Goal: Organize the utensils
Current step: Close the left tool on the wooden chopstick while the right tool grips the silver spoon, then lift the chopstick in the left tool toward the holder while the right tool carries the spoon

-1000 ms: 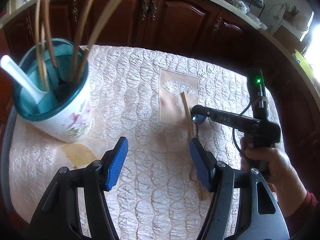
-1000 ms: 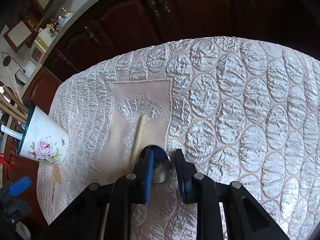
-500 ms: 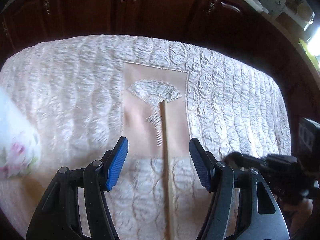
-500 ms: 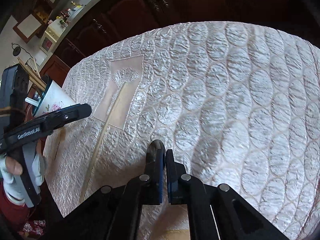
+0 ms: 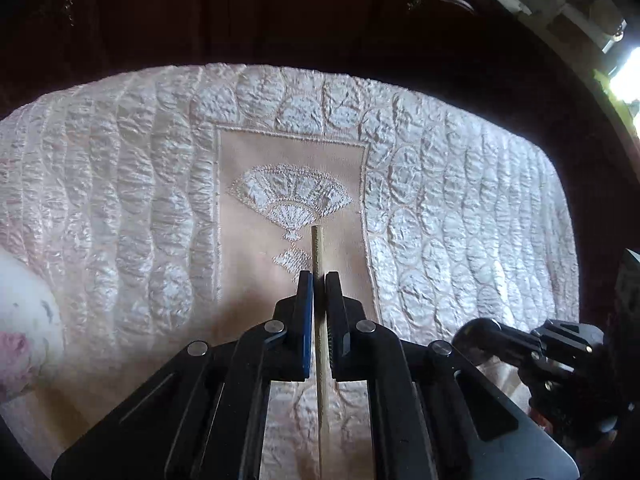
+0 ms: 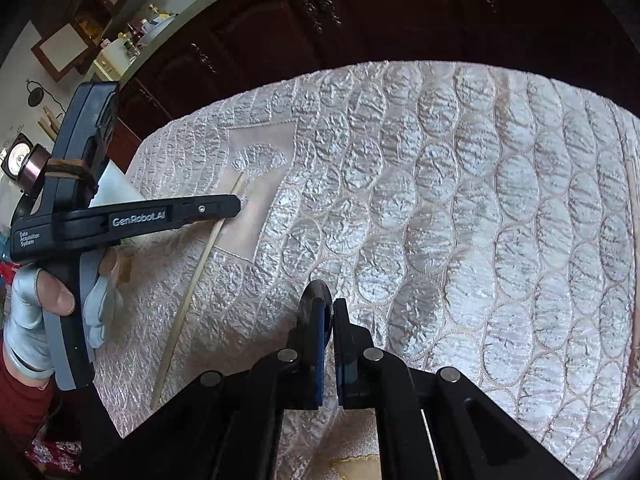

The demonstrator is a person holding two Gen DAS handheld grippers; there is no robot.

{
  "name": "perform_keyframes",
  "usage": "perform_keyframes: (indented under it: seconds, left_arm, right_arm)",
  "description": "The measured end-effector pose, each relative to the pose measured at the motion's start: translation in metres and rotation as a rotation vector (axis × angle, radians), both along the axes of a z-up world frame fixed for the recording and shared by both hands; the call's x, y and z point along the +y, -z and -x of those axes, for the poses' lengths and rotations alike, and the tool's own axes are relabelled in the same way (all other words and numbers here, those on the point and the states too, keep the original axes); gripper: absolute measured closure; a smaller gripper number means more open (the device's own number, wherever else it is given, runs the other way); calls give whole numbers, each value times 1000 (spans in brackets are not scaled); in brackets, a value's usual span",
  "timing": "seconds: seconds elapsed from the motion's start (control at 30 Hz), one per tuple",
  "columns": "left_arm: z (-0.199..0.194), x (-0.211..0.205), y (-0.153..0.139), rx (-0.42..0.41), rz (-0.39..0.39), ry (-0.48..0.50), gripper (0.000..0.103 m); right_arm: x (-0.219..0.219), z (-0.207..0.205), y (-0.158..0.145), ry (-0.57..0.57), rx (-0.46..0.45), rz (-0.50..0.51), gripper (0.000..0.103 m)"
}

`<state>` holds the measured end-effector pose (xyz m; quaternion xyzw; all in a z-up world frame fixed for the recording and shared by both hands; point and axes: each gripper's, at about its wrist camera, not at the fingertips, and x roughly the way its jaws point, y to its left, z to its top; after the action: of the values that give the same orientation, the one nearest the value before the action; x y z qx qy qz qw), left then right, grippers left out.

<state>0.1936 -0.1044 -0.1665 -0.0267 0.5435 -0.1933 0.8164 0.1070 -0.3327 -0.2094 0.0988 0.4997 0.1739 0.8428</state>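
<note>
Both tongs gripping: left tongs (image 5: 319, 280) chopstick (image 5: 317, 248); right tongs (image 6: 331, 308) half-hidden spoon (image 6: 313, 292).

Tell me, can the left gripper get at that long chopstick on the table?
Probably yes. The left gripper already has its fingers shut around the chopstick, which lies flat on the quilted tablecloth with nothing over it. The right gripper is off to the side, shut on a metal spoon.

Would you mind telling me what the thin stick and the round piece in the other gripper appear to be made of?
The stick, clamped by the left gripper, looks like bamboo or light wood: pale tan, matte, faintly grained. The round piece in the right gripper seems polished metal, dark and reflective; probably a spoon bowl, though little of it shows.
</note>
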Motion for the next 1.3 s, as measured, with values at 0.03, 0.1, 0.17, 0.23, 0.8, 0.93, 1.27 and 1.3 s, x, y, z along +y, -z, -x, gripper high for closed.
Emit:
perform_keyframes:
  seconds: [0.03, 0.1, 0.17, 0.23, 0.8, 0.93, 1.27, 1.3]
  left_arm:
    - [8, 7, -11, -21, 21, 2, 98]
    - [19, 18, -28, -46, 46, -11, 99]
    - [37, 30, -45, -81, 66, -10, 99]
    - [51, 42, -61, -115, 71, -19, 98]
    - [125, 138, -147, -315, 112, -145, 99]
    - [133, 156, -161, -339, 122, -169, 99]
    - [151, 191, -196, -382, 139, -195, 99]
    - [152, 194, -202, -390, 140, -197, 99]
  right_arm:
    - [1, 0, -7, -3, -13, -2, 100]
    - [6, 2, -19, -11, -39, 10, 101]
    - [14, 3, -32, -18, -65, 18, 101]
    - [26, 7, -49, -35, -105, 27, 101]
    - [100, 45, -140, -175, -309, 74, 101]
    - [118, 46, -151, -201, -333, 76, 101]
    - [153, 49, -183, -255, -391, 67, 101]
    - [156, 49, -187, -259, -397, 66, 101]
